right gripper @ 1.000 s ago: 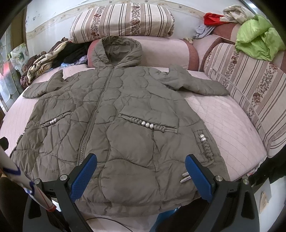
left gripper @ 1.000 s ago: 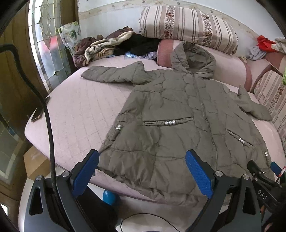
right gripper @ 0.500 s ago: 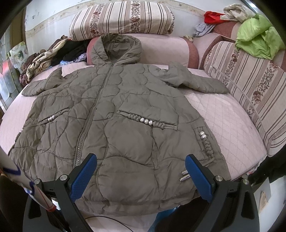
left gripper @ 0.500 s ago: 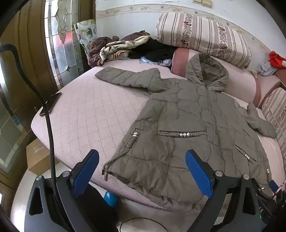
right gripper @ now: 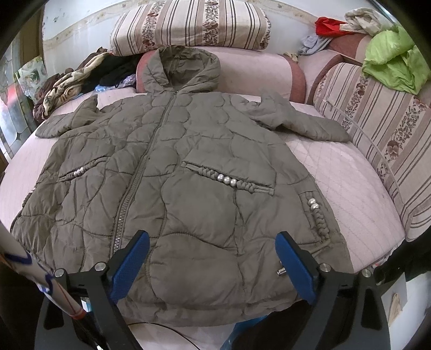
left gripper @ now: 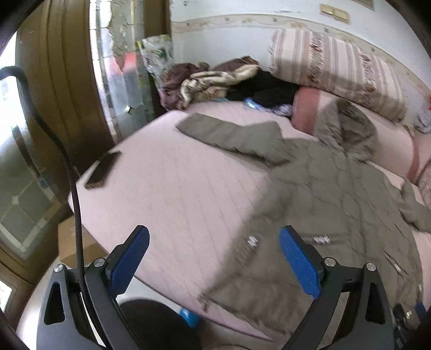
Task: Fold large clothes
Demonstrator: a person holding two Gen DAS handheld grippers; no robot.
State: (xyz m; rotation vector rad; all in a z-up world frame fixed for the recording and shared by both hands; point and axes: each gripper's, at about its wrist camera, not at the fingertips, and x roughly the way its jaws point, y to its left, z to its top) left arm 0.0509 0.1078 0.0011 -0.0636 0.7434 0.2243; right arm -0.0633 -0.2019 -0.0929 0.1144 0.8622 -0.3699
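Note:
An olive quilted hooded coat lies flat, front up, on the pink quilted bed, hood toward the pillows, both sleeves spread out. In the left wrist view the coat lies to the right, its left sleeve stretched over the bed. My left gripper is open and empty, above the bed's near left part beside the coat's hem corner. My right gripper is open and empty, just above the coat's hem.
A dark phone lies at the bed's left edge. A heap of clothes and striped pillows sit at the head. A striped cushion with a green cloth lines the right side. A cardboard box stands on the floor.
My left gripper has swung left, so the coat has shifted to the right of its view, which is now blurred. My right gripper has edged slightly closer to the hem.

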